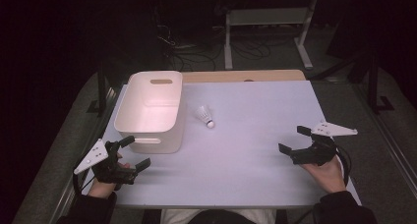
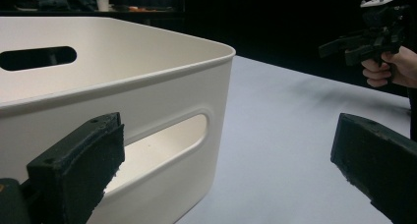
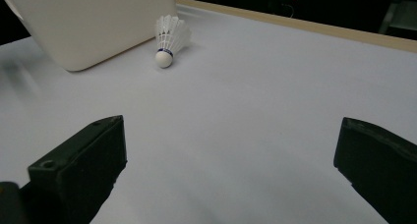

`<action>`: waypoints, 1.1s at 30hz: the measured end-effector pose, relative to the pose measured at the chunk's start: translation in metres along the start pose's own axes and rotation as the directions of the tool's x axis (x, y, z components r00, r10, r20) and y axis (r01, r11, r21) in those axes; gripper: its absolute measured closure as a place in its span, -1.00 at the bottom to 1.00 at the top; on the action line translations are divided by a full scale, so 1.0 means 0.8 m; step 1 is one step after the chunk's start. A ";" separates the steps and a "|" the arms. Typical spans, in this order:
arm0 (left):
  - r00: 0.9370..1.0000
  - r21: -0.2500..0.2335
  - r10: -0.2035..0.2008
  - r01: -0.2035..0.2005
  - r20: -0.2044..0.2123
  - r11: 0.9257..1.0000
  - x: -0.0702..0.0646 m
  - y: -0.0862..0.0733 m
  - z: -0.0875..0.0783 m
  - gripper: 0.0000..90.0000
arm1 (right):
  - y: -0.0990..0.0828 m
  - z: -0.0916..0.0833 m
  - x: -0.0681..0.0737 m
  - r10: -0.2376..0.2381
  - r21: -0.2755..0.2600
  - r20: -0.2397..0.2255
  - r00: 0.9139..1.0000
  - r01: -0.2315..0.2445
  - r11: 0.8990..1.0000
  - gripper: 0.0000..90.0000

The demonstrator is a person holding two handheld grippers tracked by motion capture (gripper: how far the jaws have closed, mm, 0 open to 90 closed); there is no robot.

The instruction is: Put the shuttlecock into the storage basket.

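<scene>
A white shuttlecock (image 1: 205,116) lies on its side on the white table (image 1: 246,135), just right of a white plastic bin (image 1: 151,111) with handle slots. In the right gripper view the shuttlecock (image 3: 169,40) rests beside the bin (image 3: 93,22), cork end toward me. My left gripper (image 1: 134,152) hovers at the bin's near left corner, jaws wide apart and empty; the bin wall (image 2: 123,116) looms close in its view. My right gripper (image 1: 294,139) is held at the right side of the table, open and empty, far from the shuttlecock. It shows in the distance (image 2: 339,46) of the left gripper view.
A wooden strip (image 1: 243,75) runs along the table's far edge. Beyond it stand a white table frame (image 1: 265,30) and tangled cables (image 1: 196,52) on the dark floor. Wide bare tabletop lies between the two grippers.
</scene>
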State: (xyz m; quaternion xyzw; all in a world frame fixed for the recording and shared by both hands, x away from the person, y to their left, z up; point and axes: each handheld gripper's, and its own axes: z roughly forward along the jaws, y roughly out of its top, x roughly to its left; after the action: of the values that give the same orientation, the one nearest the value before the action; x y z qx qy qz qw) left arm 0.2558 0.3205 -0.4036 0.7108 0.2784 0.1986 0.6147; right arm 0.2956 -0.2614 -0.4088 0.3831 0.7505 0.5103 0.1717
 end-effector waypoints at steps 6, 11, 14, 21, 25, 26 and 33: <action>1.000 -0.001 0.000 0.000 -0.004 1.000 0.000 0.000 -0.001 -1.00 | 0.002 0.001 0.001 -0.007 0.009 0.003 1.000 0.007 1.000 -1.00; 1.000 0.004 0.002 -0.002 -0.001 1.000 -0.001 0.000 -0.001 -1.00 | 0.007 0.004 0.003 -0.016 0.024 -0.005 1.000 0.016 1.000 -1.00; 1.000 0.005 0.001 -0.001 -0.003 1.000 -0.001 0.000 -0.001 -1.00 | 0.013 0.003 0.004 -0.020 0.015 -0.015 1.000 0.020 1.000 -1.00; 1.000 0.004 0.000 0.000 -0.001 1.000 -0.001 0.000 -0.001 -1.00 | 0.033 0.001 0.005 -0.041 0.004 -0.025 0.999 0.041 0.999 -1.00; 1.000 0.005 0.004 -0.004 -0.002 1.000 -0.001 0.000 -0.002 -1.00 | 0.041 0.000 0.005 -0.045 -0.002 -0.024 0.999 0.045 0.999 -1.00; 1.000 0.004 0.003 -0.003 -0.002 1.000 -0.001 0.000 -0.002 -1.00 | 0.042 0.000 0.005 -0.048 -0.003 -0.024 0.999 0.048 0.999 -1.00; 1.000 0.002 0.005 -0.005 -0.005 1.000 -0.002 0.000 -0.002 -1.00 | 0.047 0.004 0.008 -0.056 0.022 -0.037 0.998 0.057 0.998 -1.00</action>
State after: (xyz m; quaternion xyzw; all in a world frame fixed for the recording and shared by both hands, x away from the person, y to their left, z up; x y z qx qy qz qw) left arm 0.2537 0.3210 -0.4032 0.7117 0.2783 0.2016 0.6128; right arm 0.3086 -0.2472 -0.3758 0.3545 0.7699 0.5034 0.1679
